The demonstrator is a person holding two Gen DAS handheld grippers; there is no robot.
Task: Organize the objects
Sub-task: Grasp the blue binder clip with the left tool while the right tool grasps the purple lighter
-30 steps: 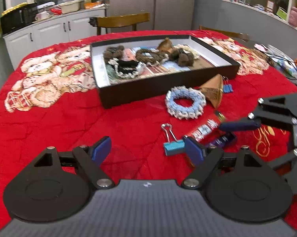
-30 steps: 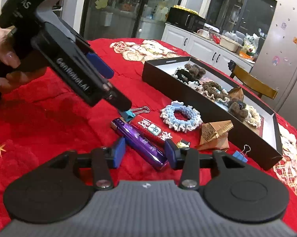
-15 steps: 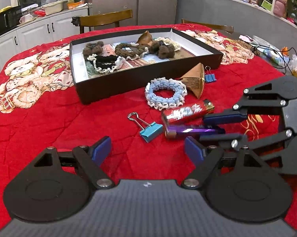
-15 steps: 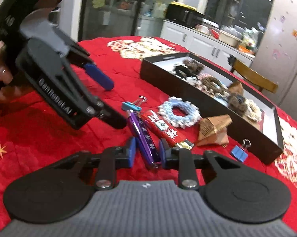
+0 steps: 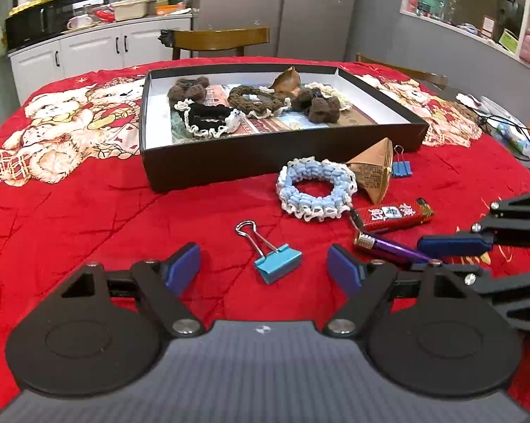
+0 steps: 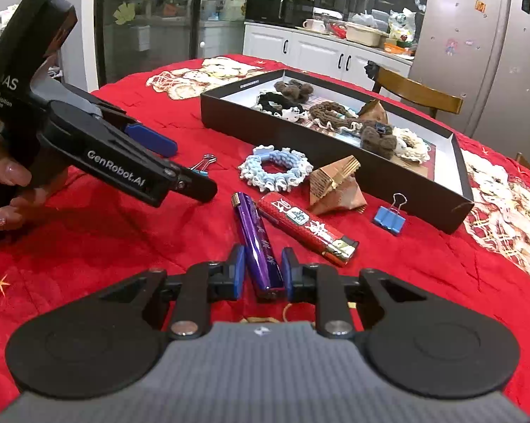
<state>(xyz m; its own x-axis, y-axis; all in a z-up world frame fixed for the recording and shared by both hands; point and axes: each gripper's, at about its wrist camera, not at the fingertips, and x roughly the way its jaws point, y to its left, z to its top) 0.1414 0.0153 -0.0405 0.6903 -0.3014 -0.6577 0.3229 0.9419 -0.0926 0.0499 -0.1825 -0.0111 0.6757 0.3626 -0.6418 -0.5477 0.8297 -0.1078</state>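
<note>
Change: right gripper [image 6: 263, 270] jaws have just been closing, and now clench the near end of the purple lighter [image 6: 254, 238], which a second ago lay loose between wide jaws.
Surface: red quilted cloth [image 5: 88, 211] printed with teddy bears covers the tabletop.
Room: white cabinets [image 5: 88, 49] and a wooden chair [image 5: 215, 40] stand beyond the far edge; a grey refrigerator [image 6: 476, 42] stands behind.
Purple lighter: near the tabletop's right edge in the left wrist view; long axis runs away from the right gripper, metal cap at the far end, tilted slightly left.
Red lighter [image 6: 305, 227]: just beside it, angled, gold end nearer.
Black box [image 5: 265, 155]: mid-table, open, holding crocheted scrunchies.
Loose items: blue scrunchie [image 5: 316, 188], folded paper cone [image 5: 374, 171], teal binder clip [image 5: 277, 266].
Left gripper [image 5: 263, 269]: released, jaws wide, the teal clip lying between them untouched.
</note>
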